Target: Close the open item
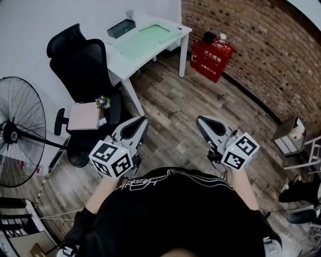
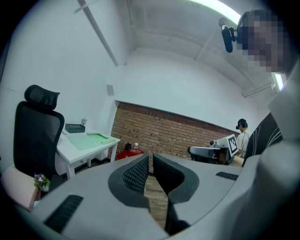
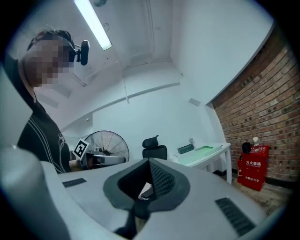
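"Where was the dark box [image 1: 121, 28] when you looked?"

"On the white desk [image 1: 114, 59], at its far left corner, just beside a small pale cup [image 1: 130, 13] (whether its top stood open, I couldn't tell from so far off). A green mat [image 1: 145, 40] covered most of the desktop next to it."

"And the grippers?"

"Both were well apart from it, held out over the wooden floor [image 1: 170, 100] in front of the person. The left gripper [image 1: 138, 125] had its jaws drawn together, with only a sliver of floor showing between the pads and nothing in them. The right gripper [image 1: 204, 124] was the same: jaws pressed together, empty."

"What lay between the fingers and the box?"

"A black office chair [image 1: 83, 60] stood between the left gripper and the desk, with a pink notebook [image 1: 84, 116] and a little bunch of flowers [image 1: 103, 102] on its seat. The box lay beyond that, past the left gripper's tips."
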`<state>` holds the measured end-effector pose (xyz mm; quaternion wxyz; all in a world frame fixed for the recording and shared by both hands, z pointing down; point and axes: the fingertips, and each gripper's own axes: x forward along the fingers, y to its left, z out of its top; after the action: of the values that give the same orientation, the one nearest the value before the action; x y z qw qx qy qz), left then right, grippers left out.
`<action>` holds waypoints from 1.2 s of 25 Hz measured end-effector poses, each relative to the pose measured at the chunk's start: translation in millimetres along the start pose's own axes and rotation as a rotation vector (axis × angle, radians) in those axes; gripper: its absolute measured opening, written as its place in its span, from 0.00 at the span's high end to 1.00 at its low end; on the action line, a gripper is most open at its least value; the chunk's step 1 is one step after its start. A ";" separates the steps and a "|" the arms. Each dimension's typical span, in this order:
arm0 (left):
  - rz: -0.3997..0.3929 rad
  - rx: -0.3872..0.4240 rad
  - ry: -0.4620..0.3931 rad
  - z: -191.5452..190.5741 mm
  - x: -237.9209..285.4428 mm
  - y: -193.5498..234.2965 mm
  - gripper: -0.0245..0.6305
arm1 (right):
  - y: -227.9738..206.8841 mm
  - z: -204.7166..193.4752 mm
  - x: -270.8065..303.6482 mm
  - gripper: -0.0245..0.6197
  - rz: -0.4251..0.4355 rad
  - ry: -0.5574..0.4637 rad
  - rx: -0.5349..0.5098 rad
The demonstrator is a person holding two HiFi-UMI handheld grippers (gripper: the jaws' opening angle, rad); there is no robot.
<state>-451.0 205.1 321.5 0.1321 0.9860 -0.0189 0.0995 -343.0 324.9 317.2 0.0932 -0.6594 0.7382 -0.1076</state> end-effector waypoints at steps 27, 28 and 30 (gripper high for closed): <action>-0.026 -0.099 0.045 22.3 212.5 168.1 0.59 | -231.1 -3.9 111.1 0.53 -0.177 0.094 0.049; -0.025 -0.099 0.050 27.7 225.7 182.5 0.59 | -246.0 -0.8 126.3 0.53 -0.176 0.105 0.053; -0.014 -0.102 0.057 38.2 250.3 212.8 0.59 | -273.7 5.7 157.7 0.52 -0.168 0.127 0.058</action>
<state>-212.1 -12.9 390.4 0.1832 0.9749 -0.0133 0.1258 -98.3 138.7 389.6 0.0557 -0.7079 0.6813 -0.1779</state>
